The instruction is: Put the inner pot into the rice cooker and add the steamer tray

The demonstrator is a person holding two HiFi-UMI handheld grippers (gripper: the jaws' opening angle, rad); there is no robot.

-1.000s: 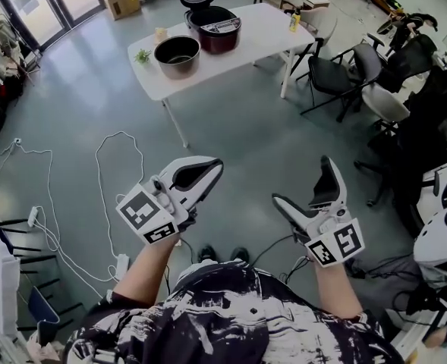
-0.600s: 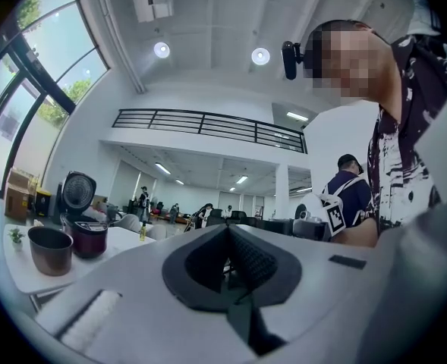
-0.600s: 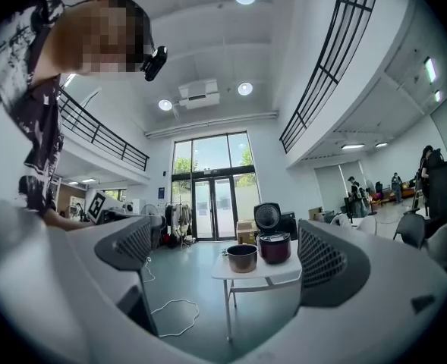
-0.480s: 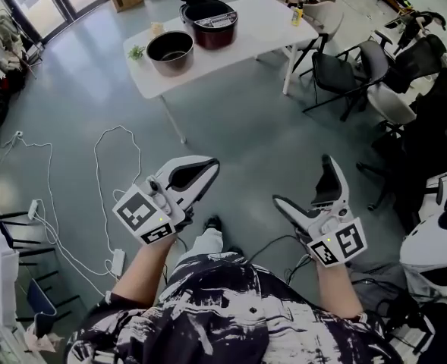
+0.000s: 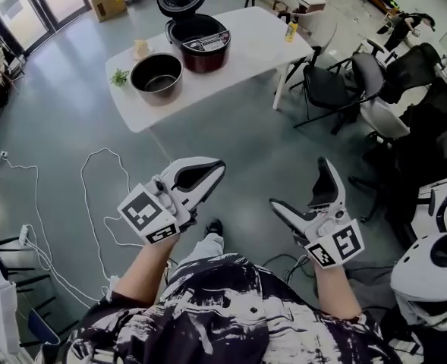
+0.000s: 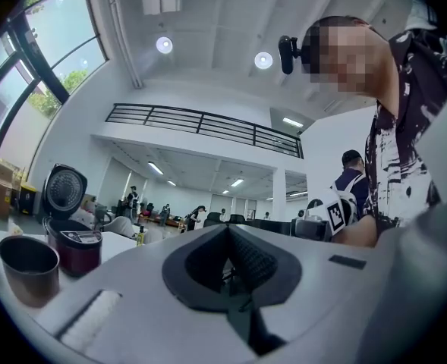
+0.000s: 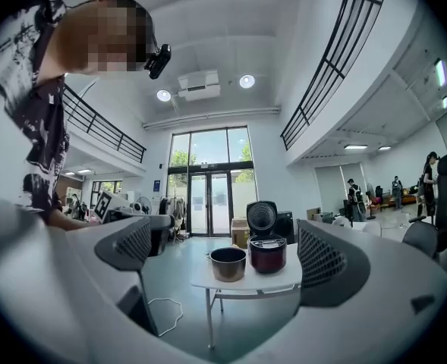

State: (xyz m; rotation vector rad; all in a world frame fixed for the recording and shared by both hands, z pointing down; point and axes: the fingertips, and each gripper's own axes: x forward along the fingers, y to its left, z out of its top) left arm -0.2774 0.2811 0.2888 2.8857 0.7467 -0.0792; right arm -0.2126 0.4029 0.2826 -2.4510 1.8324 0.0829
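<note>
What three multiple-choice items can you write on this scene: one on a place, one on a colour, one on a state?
1. Where is the inner pot relative to the rice cooker?
A) inside it
B) beside it on the white table
C) on its open lid

2. What colour is the rice cooker's body?
A) dark red
B) white
C) blue

3. How do the jaws of the right gripper stand?
A) shut on the pot
B) apart, empty
C) shut, empty

Answers:
1 B: the head view shows it on the table next to the cooker.
2 A: both views show dark red.
3 B: the right gripper view shows a wide gap, with nothing held.

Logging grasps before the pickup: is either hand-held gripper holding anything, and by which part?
Nothing is held: the left hand-held gripper is shut on nothing, the right hand-held gripper open and empty.
</note>
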